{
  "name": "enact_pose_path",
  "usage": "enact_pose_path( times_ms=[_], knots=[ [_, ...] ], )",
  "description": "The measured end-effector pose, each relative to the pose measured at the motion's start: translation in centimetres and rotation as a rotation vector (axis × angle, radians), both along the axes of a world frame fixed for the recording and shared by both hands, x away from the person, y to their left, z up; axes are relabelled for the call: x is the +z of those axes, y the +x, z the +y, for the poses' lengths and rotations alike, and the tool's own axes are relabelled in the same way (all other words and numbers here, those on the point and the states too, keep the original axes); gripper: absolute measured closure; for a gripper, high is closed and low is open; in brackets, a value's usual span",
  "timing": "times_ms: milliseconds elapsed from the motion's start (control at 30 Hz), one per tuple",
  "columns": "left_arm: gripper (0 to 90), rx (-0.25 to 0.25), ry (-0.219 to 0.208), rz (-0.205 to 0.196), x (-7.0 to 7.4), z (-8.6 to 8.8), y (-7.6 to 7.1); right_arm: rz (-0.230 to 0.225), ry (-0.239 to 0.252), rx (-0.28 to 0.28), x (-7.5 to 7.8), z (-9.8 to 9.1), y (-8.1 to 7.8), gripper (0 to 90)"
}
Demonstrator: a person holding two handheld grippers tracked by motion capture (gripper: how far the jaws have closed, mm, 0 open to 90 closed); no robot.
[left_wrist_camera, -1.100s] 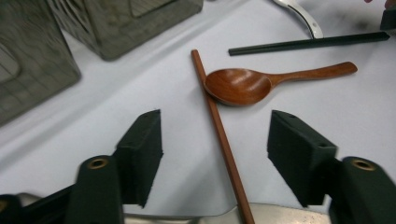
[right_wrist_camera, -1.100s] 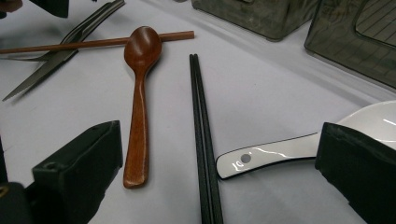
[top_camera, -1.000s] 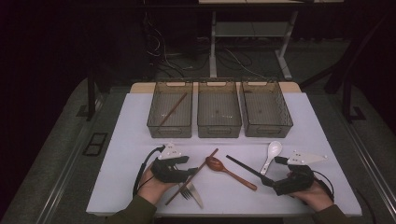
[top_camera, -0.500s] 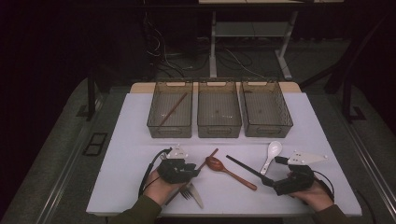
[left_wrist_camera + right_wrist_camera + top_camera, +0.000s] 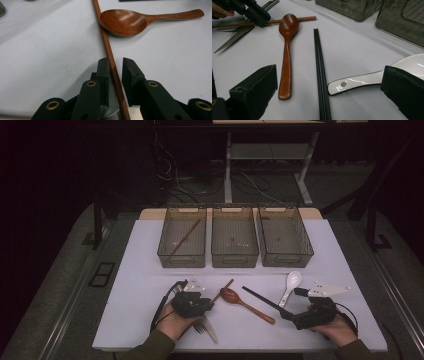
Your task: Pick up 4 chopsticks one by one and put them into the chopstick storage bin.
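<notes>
Wooden chopstick [image 5: 110, 53] sits between the just-closing, narrow left claw [image 5: 115, 65] for lifting off the counter [image 5: 150, 320], while the right claw [image 5: 329, 82] waits wide

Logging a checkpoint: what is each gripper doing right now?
Left gripper: jaws have just been closing around the brown chopstick, a gap showing on one side.
Right gripper: open, holding nothing.

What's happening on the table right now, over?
Left gripper just closing around brown chopstick. Right gripper open. Wooden spoon touches the chopstick.
</notes>
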State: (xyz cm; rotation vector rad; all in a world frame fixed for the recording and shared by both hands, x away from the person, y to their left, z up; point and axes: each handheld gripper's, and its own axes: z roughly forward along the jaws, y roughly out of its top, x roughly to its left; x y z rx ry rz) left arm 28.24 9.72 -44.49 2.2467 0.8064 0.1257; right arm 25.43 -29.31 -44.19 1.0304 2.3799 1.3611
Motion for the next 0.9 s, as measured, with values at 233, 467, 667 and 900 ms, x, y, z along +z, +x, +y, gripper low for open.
enact_pose_path(
  times_ms=[233, 467, 667, 900],
  knots=[
    [78.7, 0.016, 0.011, -0.008, 0.02, -0.16, -0.14, 0.000, -0.002, 0.005, -0.02, 0.08, -0.06, 0.7],
    [80.8, 0.026, 0.013, -0.011, 0.02, -0.09, -0.07, 0.003, -0.003, 0.007, -0.03, 0.11, -0.07, 0.7],
    [82.8, 0.043, 0.017, -0.011, 0.08, 0.21, 0.11, 0.005, -0.002, 0.007, -0.02, 0.10, -0.07, 0.7],
    [83.4, 0.049, 0.025, -0.013, 0.18, 0.34, 0.18, 0.005, -0.002, 0.009, -0.02, 0.13, -0.10, 0.7]
  ],
)
